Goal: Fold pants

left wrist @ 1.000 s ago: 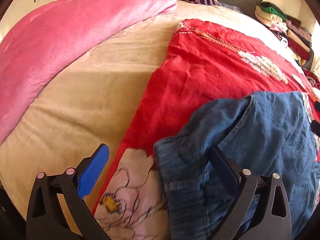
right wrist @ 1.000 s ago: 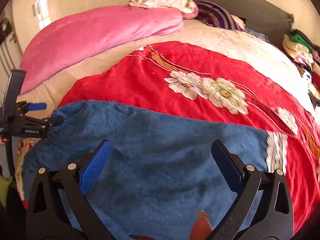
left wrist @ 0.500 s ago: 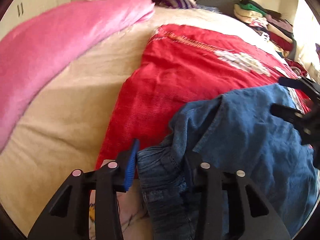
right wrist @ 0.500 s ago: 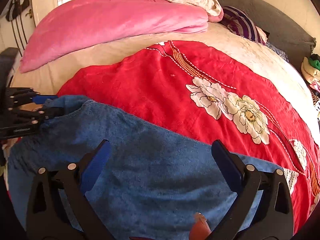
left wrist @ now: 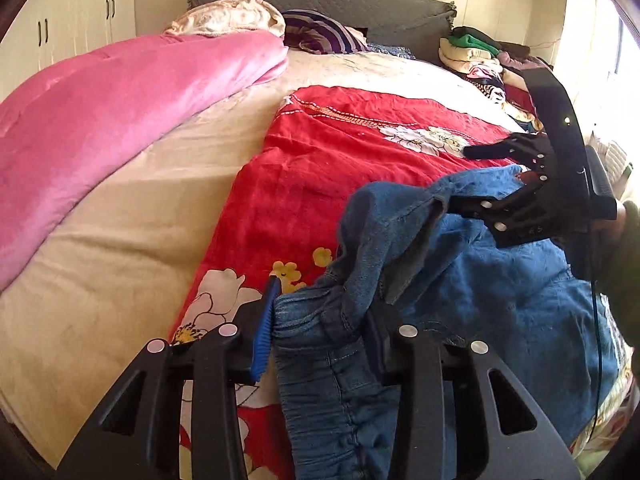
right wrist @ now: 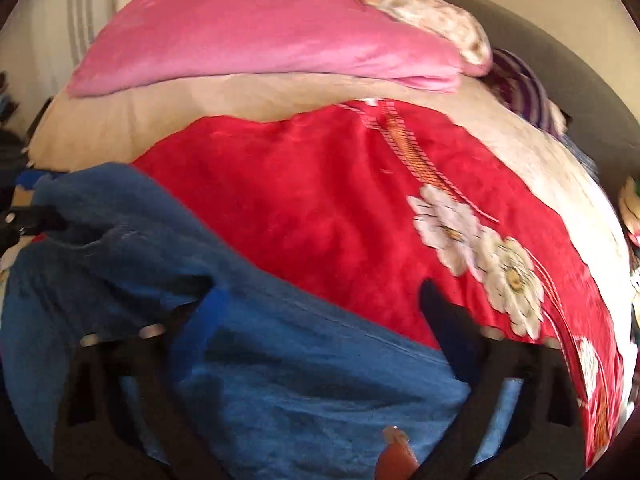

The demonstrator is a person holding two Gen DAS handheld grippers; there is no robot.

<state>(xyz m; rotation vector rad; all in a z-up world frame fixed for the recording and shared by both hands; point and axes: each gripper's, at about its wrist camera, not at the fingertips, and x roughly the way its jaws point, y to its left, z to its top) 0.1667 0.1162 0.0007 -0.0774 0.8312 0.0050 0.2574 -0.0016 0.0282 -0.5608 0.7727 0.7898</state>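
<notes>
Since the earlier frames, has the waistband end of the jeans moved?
Yes. The waistband, clamped in the left gripper, is lifted and bunched rightward over the jeans, uncovering the red blanket's yellow flowers.

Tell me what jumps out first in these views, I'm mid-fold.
The blue denim pants bunched at the front of the bed, waistband pinched in the left gripper. They lie on a bright red flowered blanket across the middle. A long pink plush quilt fills the bed's left side.
</notes>
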